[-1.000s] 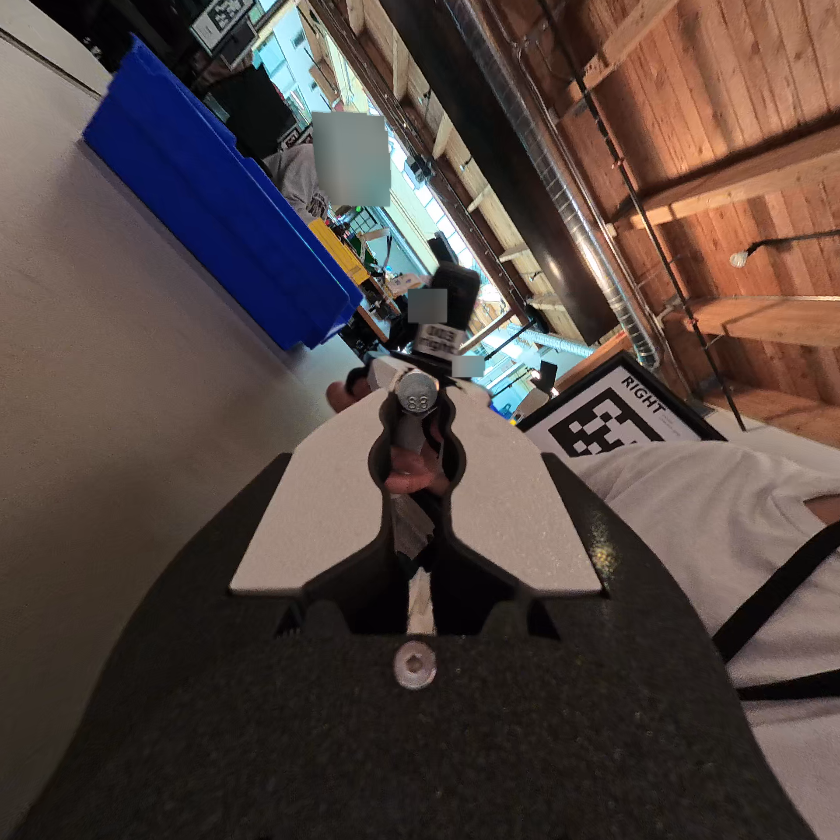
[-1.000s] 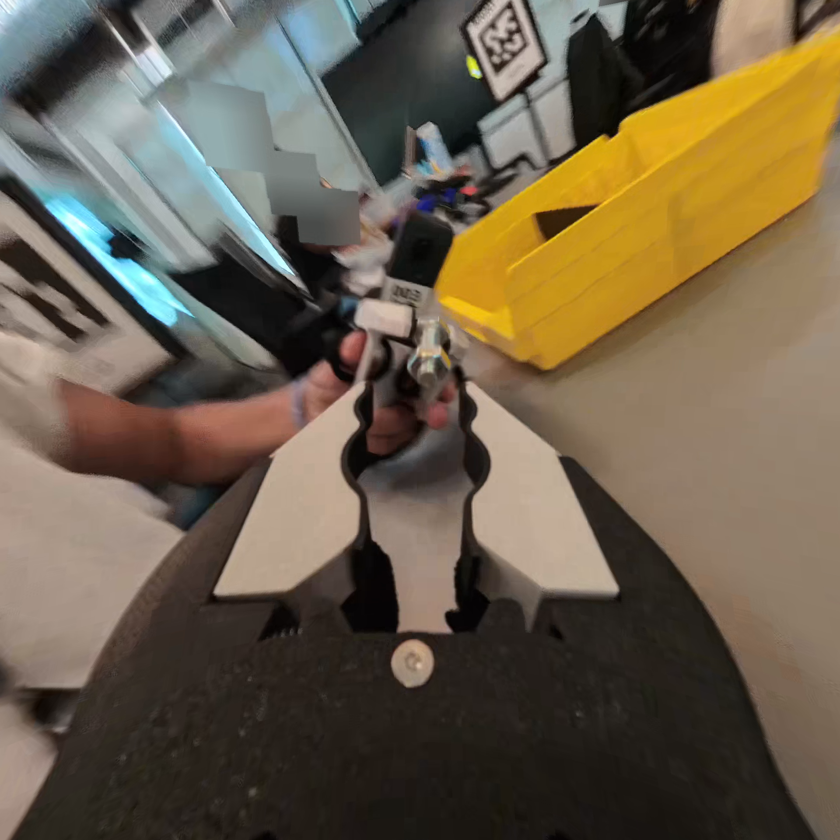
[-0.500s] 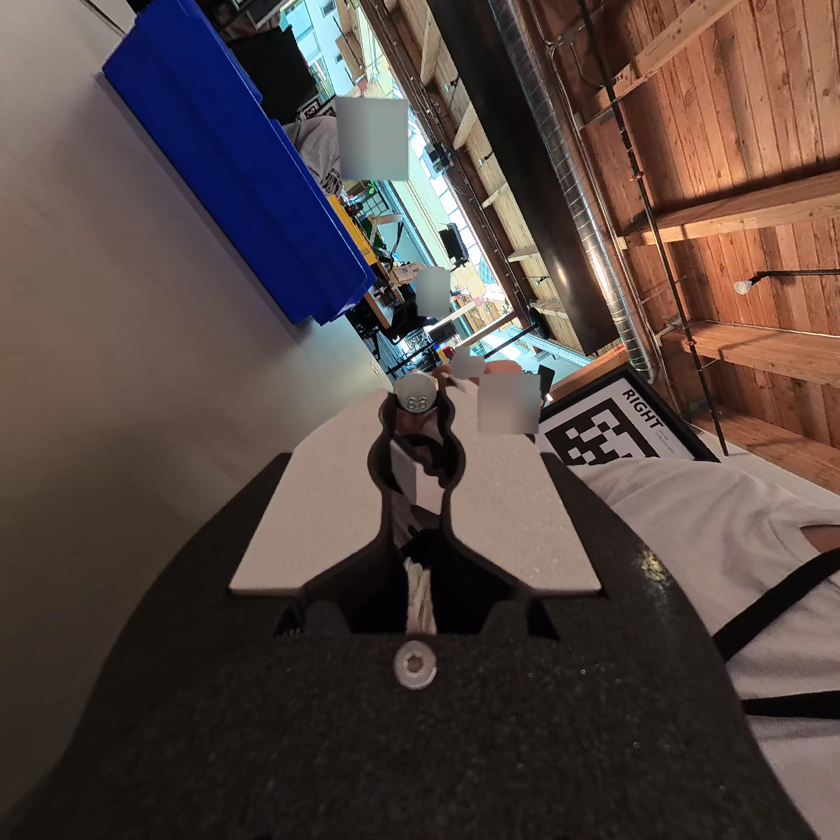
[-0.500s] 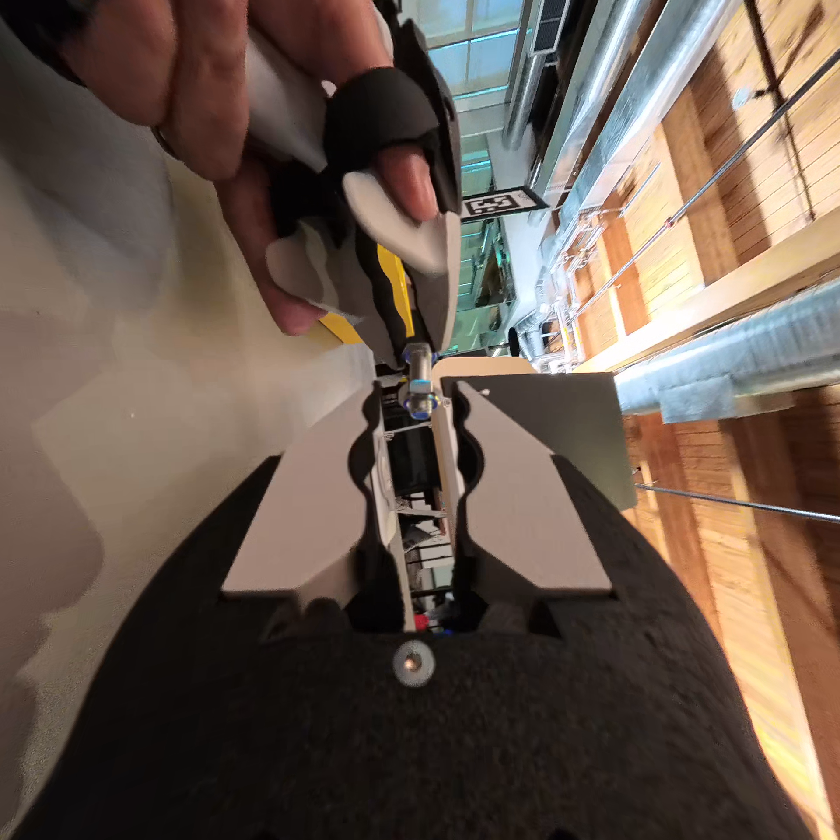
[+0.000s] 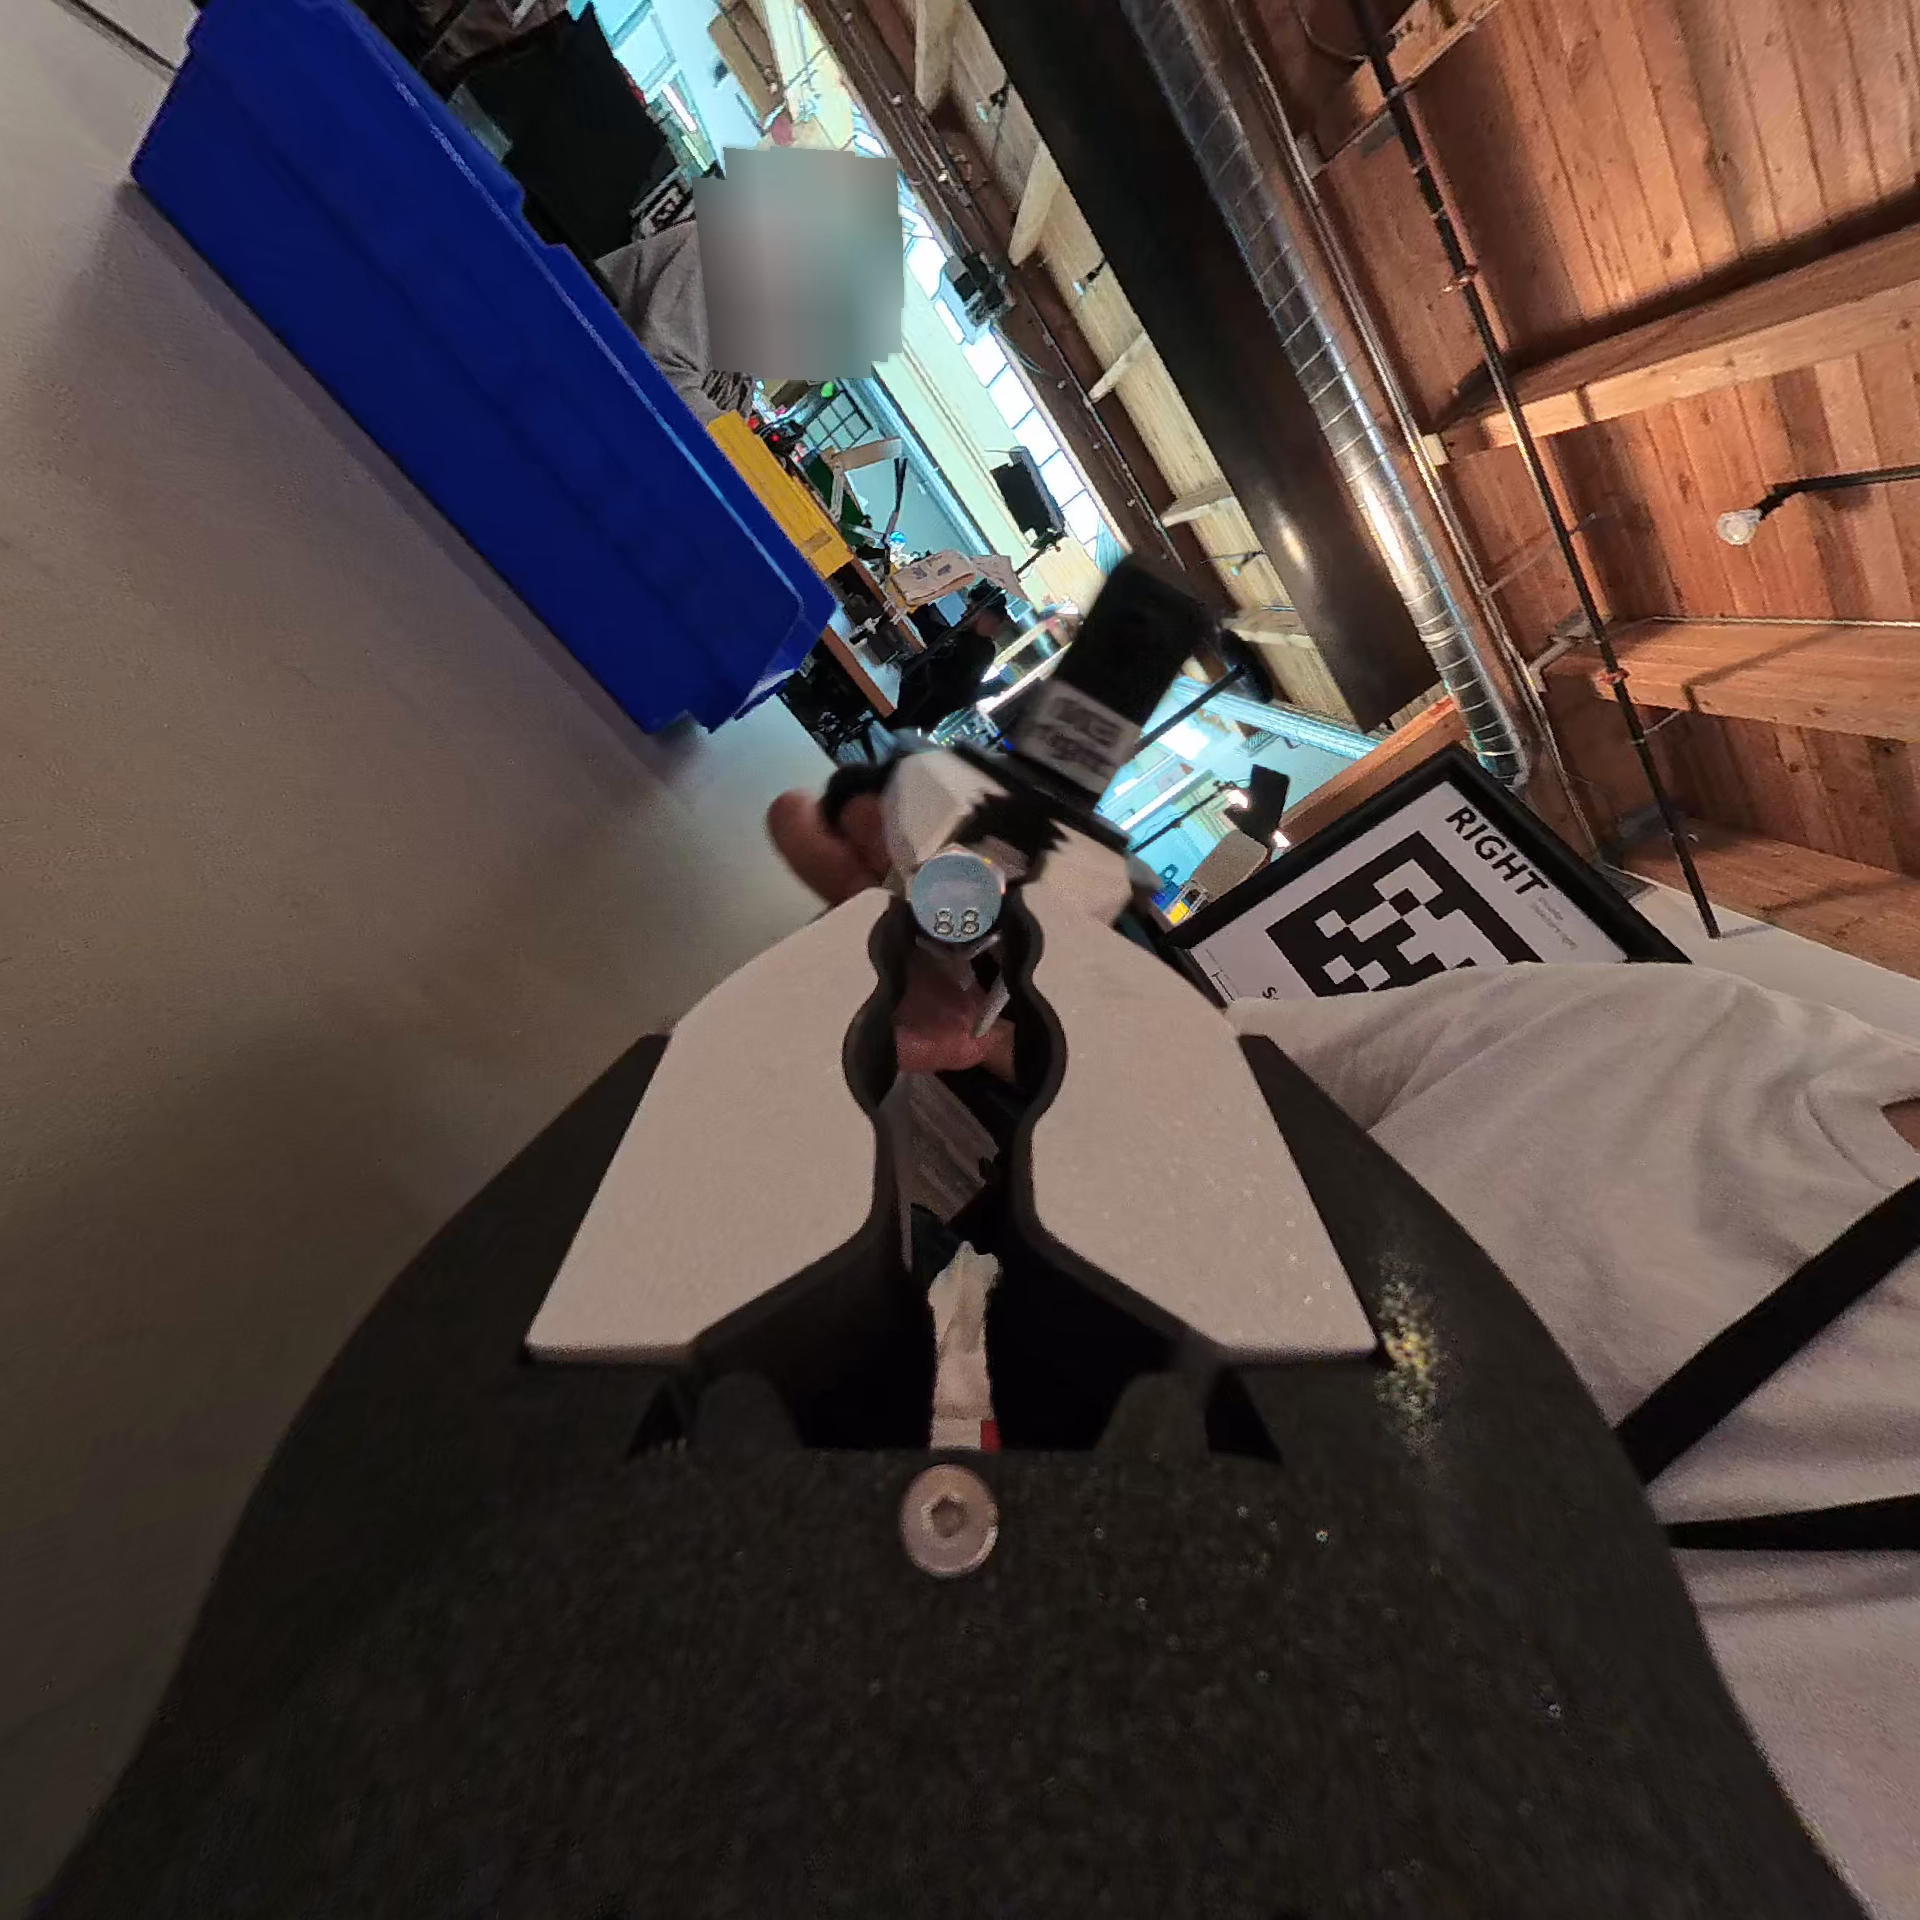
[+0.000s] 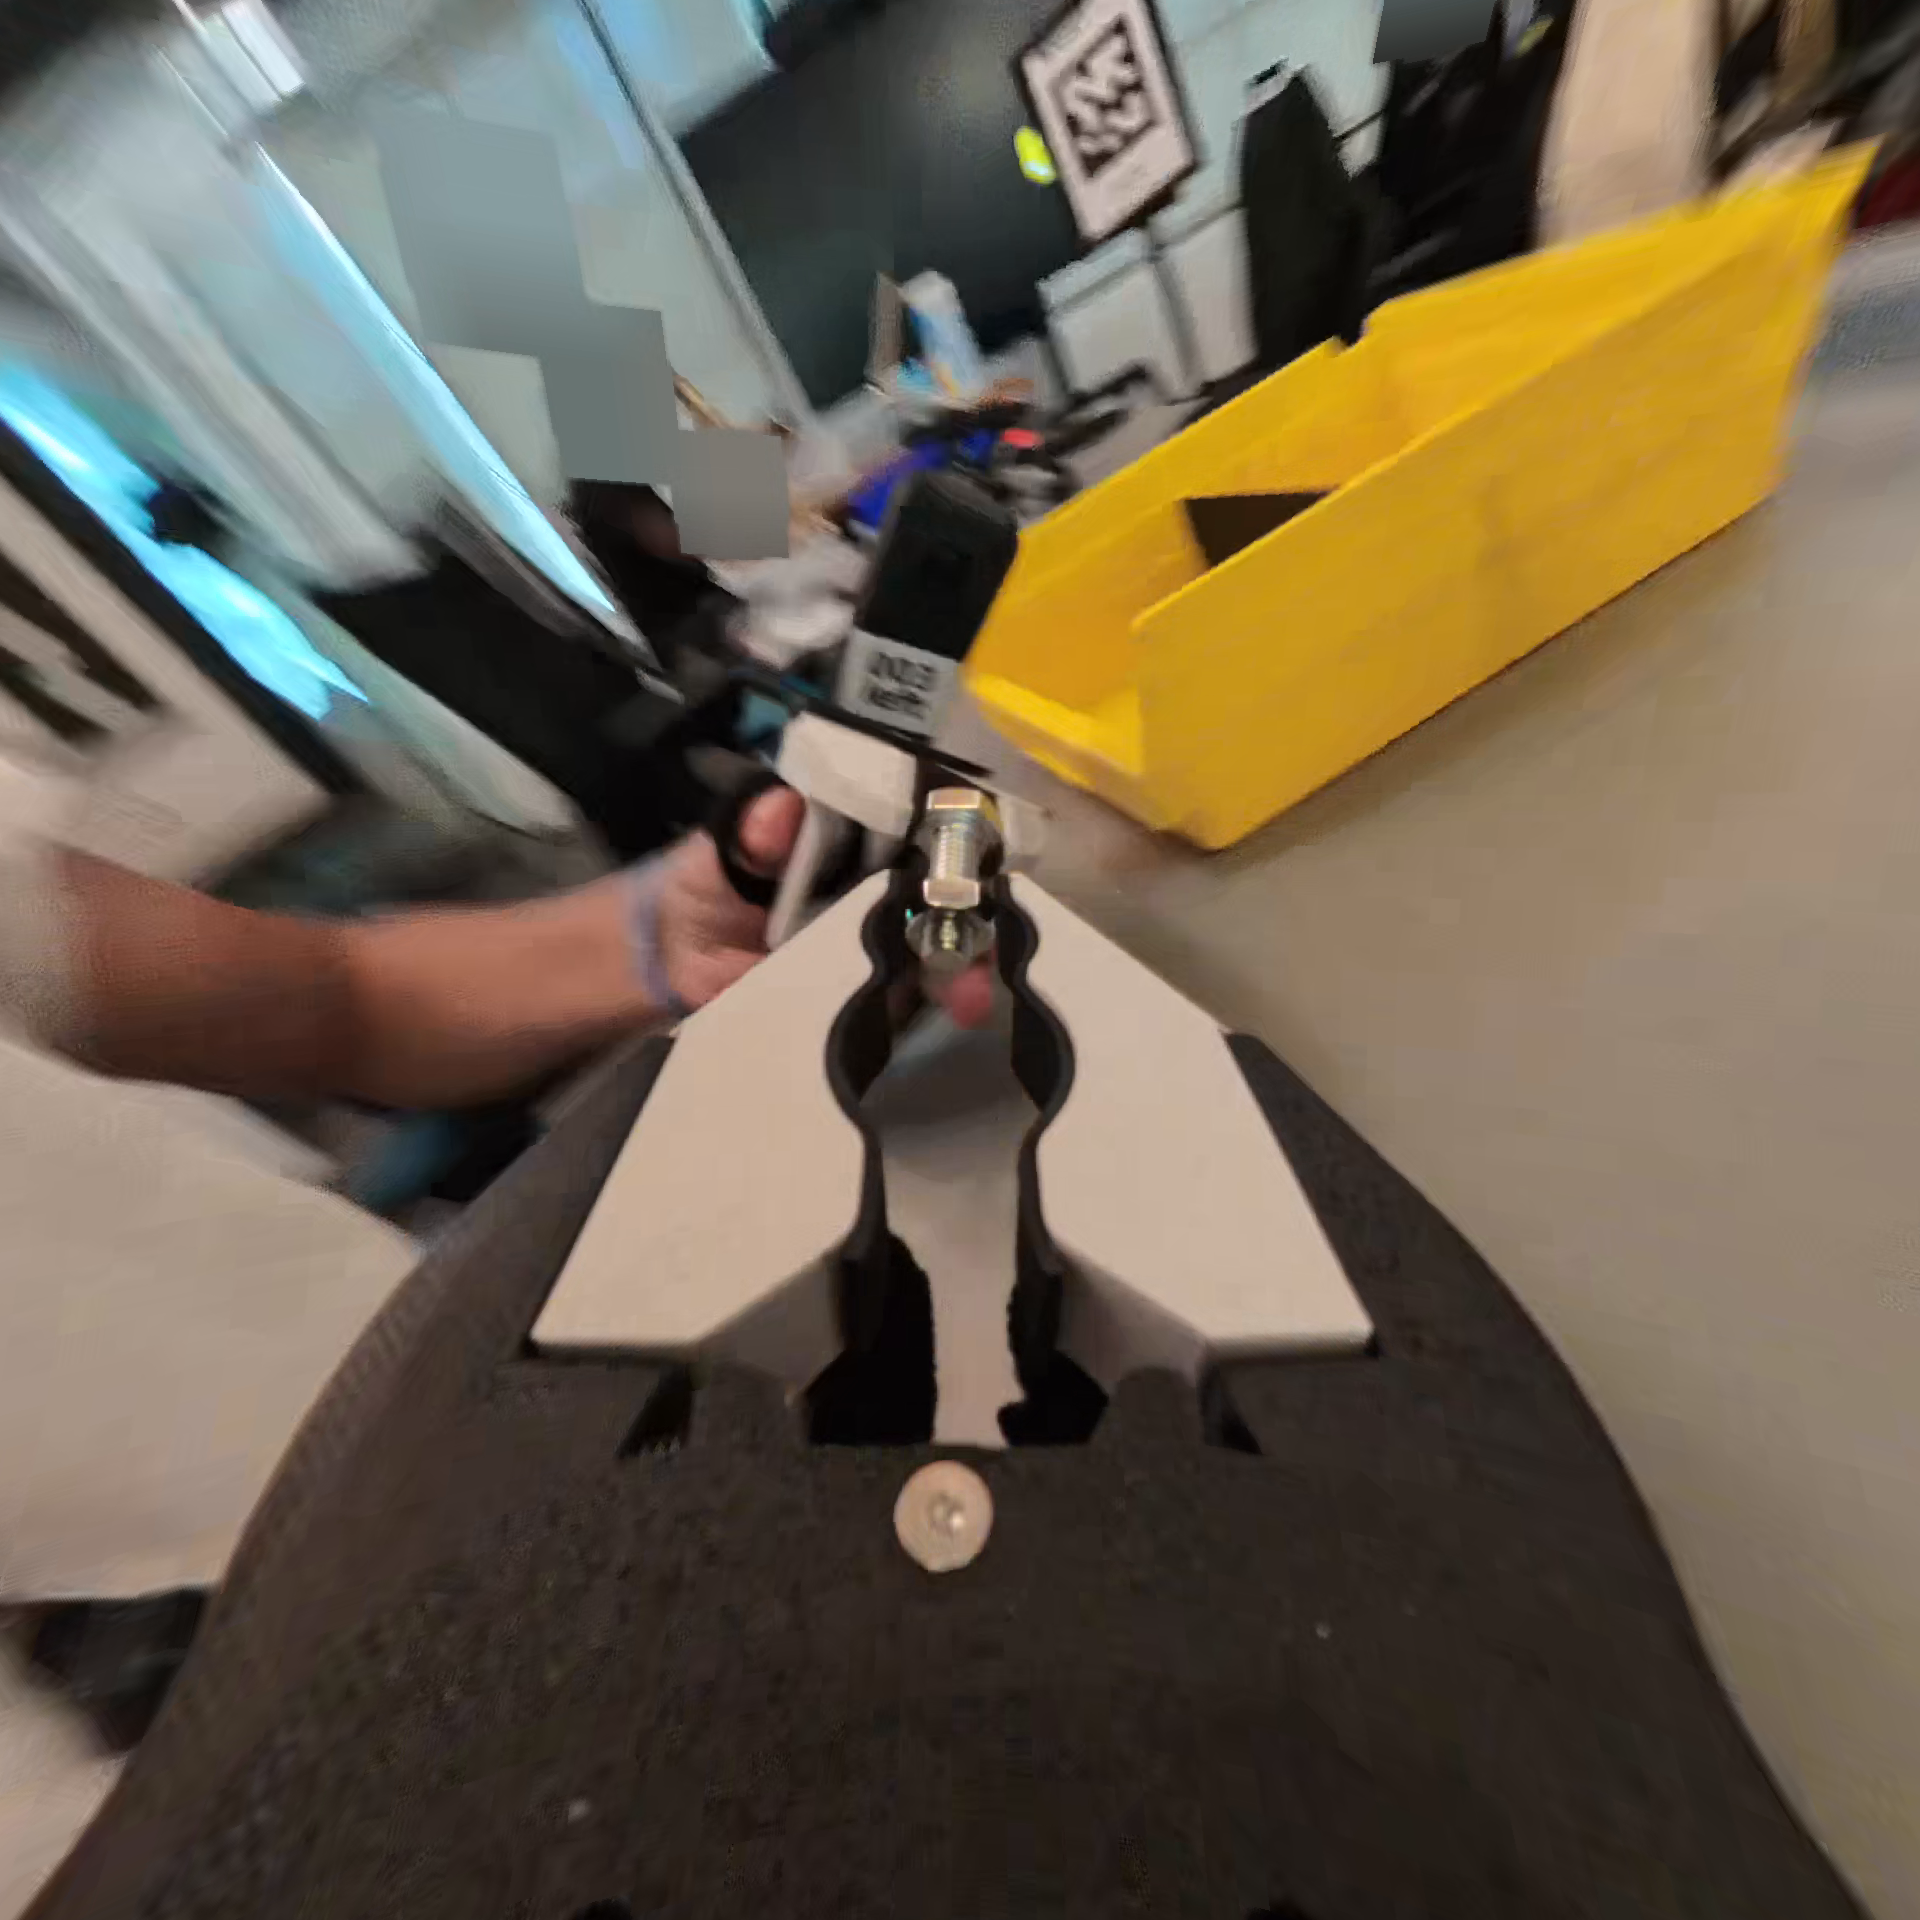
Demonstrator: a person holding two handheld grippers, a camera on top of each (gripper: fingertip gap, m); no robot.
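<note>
Bolt (image 5: 954, 906) pinched in left gripper (image 5: 954, 935), blue bin (image 5: 468, 353) edge well apart.

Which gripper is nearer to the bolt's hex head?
Left. The left gripper is shut on the bolt head itself, at its fingertips. The right gripper is at the opposite, threaded end, closed around a nut there.

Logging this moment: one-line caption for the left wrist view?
Left gripper shut on a hex bolt, right gripper facing it, blue bin behind.
</note>
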